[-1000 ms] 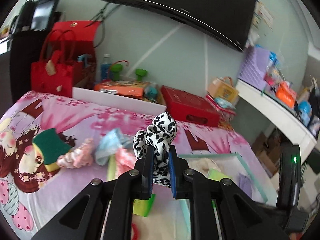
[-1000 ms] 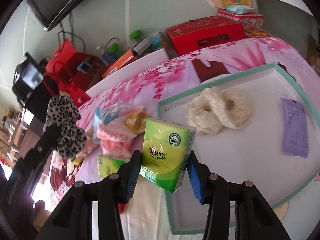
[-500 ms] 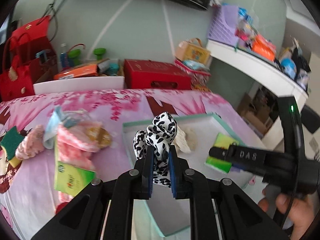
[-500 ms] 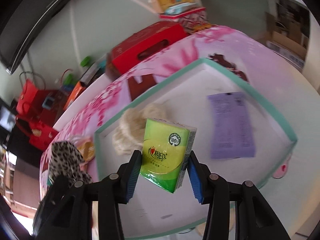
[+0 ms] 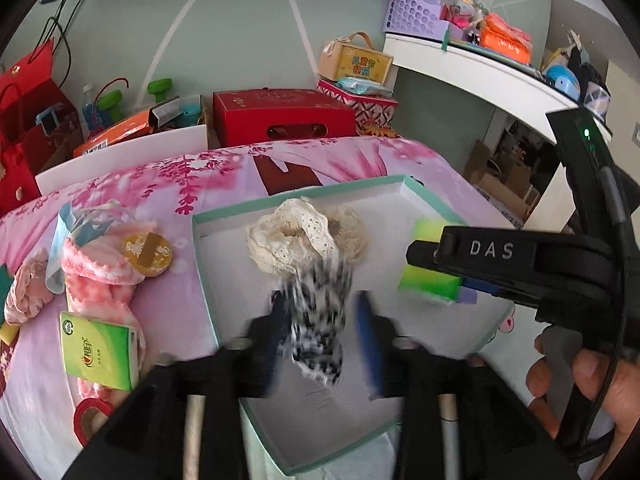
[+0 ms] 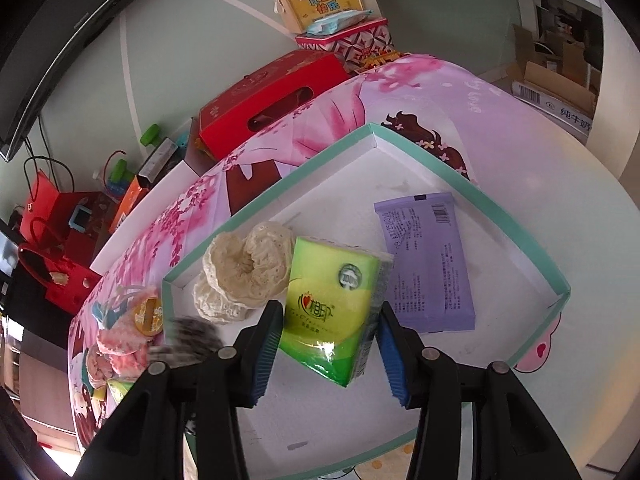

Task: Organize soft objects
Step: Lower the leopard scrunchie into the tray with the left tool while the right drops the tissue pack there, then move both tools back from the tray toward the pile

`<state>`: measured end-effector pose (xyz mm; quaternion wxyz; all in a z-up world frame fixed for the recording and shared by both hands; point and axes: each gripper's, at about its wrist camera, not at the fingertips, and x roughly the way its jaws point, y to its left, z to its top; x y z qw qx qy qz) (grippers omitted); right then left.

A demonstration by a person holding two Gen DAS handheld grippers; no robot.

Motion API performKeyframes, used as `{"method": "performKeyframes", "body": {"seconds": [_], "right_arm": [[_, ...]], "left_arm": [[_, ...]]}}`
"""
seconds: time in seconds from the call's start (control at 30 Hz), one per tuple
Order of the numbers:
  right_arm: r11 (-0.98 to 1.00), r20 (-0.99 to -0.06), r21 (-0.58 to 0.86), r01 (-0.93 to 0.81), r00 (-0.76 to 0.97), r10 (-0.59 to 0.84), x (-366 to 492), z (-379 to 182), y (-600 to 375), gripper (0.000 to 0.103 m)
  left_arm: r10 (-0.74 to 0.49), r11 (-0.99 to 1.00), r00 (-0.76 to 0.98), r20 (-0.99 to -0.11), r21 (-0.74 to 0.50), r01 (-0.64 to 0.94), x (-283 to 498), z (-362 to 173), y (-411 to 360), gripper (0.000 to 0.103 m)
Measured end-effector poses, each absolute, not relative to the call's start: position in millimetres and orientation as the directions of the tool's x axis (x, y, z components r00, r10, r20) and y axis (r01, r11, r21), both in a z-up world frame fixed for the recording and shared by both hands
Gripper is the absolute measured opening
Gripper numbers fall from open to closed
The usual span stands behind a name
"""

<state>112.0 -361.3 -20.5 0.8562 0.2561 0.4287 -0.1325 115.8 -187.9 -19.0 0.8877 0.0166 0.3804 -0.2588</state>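
Your left hand-held gripper (image 5: pixel 322 330) is letting go at this moment: its jaws are springing apart, and the leopard-print scrunchie (image 5: pixel 316 320) that was pinched tight between them a second ago now hangs loose in the gap, blurred, with space showing on both sides. It is dropping over the white floor of the teal-rimmed tray (image 5: pixel 200 248), just in front of the cream lace scrunchies (image 5: pixel 304 236) already lying there. A second ago that gripper was out over the pink bed cover with the scrunchie clamped; now it sits above the tray, so the carry is done and the release is under way.

Your right hand-held gripper (image 6: pixel 330 346) has come over the tray as well. Its jaws are easing open a little, but the green tissue pack (image 6: pixel 334 308) is between the blue pads (image 6: pixel 266 344) and looks to be touching them on both sides, so I judge it as not yet freed. It hangs above the tray floor, just beside the cream lace scrunchies and the purple packet (image 6: pixel 426 264).

For the task, this means one more soft thing is going into the tray and a second is about to follow. Outside it, on the bed cover (image 5: pixel 168 312), you have a second green tissue pack (image 5: pixel 98 350), a pink-and-white fluffy cloth (image 5: pixel 98 276), a pink scrunchie (image 5: pixel 26 292) and a round yellow packet (image 5: pixel 147 248) left to collect.
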Motion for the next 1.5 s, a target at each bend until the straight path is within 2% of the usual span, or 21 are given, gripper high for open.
{"method": "performKeyframes", "body": {"seconds": [0.03, 0.07, 0.3, 0.43, 0.57, 0.63, 0.67, 0.73, 1.17, 1.5], "right_arm": [[0.837, -0.801, 0.322, 0.444, 0.598, -0.01, 111, -20, -361, 0.056], [0.838, -0.801, 0.318, 0.444, 0.599, -0.013, 111, -20, -360, 0.058], [0.85, -0.808, 0.29, 0.439, 0.589, -0.028, 113, -20, -358, 0.071], [0.861, -0.81, 0.265, 0.434, 0.585, -0.046, 114, -20, -356, 0.084], [0.861, -0.808, 0.26, 0.437, 0.587, -0.054, 114, -20, -357, 0.088], [0.861, -0.807, 0.248, 0.445, 0.586, -0.07, 113, -20, -358, 0.103], [0.862, -0.806, 0.242, 0.445, 0.587, -0.077, 113, -19, -358, 0.103], [0.863, -0.801, 0.243, 0.443, 0.593, -0.079, 113, -18, -358, 0.103], [0.861, -0.762, 0.326, 0.39, 0.647, -0.004, 112, -10, -344, 0.103], [0.906, -0.775, 0.236, 0.351, 0.631, -0.043, 121, -3, -318, 0.103]], "left_arm": [[-0.449, 0.867, 0.579, -0.68, -0.174, 0.467, 116, -18, -186, 0.061], [-0.451, 0.868, 0.584, -0.675, -0.179, 0.464, 117, -16, -185, 0.063], [-0.431, 0.889, 0.599, -0.675, -0.205, 0.409, 126, -13, -171, 0.068], [-0.394, 0.911, 0.626, -0.673, -0.193, 0.365, 131, -10, -161, 0.08], [-0.368, 0.927, 0.639, -0.675, -0.213, 0.309, 139, -10, -147, 0.084], [-0.35, 0.936, 0.644, -0.68, -0.221, 0.275, 143, -11, -139, 0.089], [-0.338, 0.941, 0.648, -0.683, -0.225, 0.254, 145, -11, -134, 0.095], [-0.313, 0.95, 0.653, -0.69, -0.228, 0.215, 150, -13, -126, 0.098], [-0.248, 0.957, 0.647, -0.721, -0.287, 0.048, 168, -21, -80, 0.098], [-0.17, 0.961, 0.696, -0.698, -0.273, -0.039, 170, -8, -51, 0.098]]}}
